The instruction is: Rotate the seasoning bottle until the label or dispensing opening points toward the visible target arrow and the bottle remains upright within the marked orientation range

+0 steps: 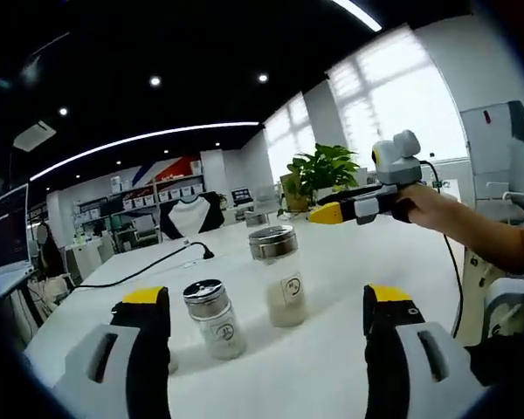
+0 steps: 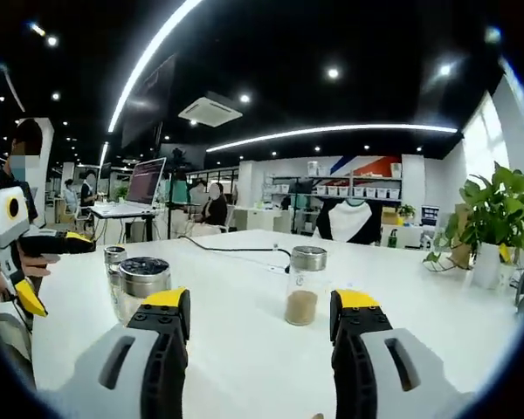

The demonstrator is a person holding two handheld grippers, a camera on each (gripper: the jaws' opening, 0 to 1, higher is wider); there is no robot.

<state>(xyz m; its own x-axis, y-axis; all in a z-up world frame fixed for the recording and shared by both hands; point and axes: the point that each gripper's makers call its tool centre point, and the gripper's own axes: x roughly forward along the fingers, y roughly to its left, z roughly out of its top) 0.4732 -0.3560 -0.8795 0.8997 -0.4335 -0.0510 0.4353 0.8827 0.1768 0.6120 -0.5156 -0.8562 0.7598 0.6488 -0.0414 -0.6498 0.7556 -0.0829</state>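
On the white table [image 1: 349, 262] stand three glass seasoning bottles with metal lids. A small shaker [image 1: 215, 319] is nearest, a taller bottle [image 1: 280, 276] of pale powder with a label facing me is behind it, and a third bottle [image 1: 257, 218] is far back. My left gripper [image 1: 267, 298] is open, its jaws either side of the two near bottles and short of them. A hand holds my right gripper [image 1: 328, 212] above the table's far right. In the right gripper view, a bottle [image 2: 304, 285] with brown seasoning stands upright ahead of the open right gripper [image 2: 262, 302]. Two bottles [image 2: 143, 278] stand left, near the left gripper [image 2: 54, 269].
A black cable [image 1: 148, 266] runs across the table's far side. A potted plant [image 1: 321, 170] stands at the far edge, also [image 2: 493, 218]. A laptop [image 2: 144, 185] sits on a far desk, with people seated behind. A chair [image 1: 506, 301] is at the table's right.
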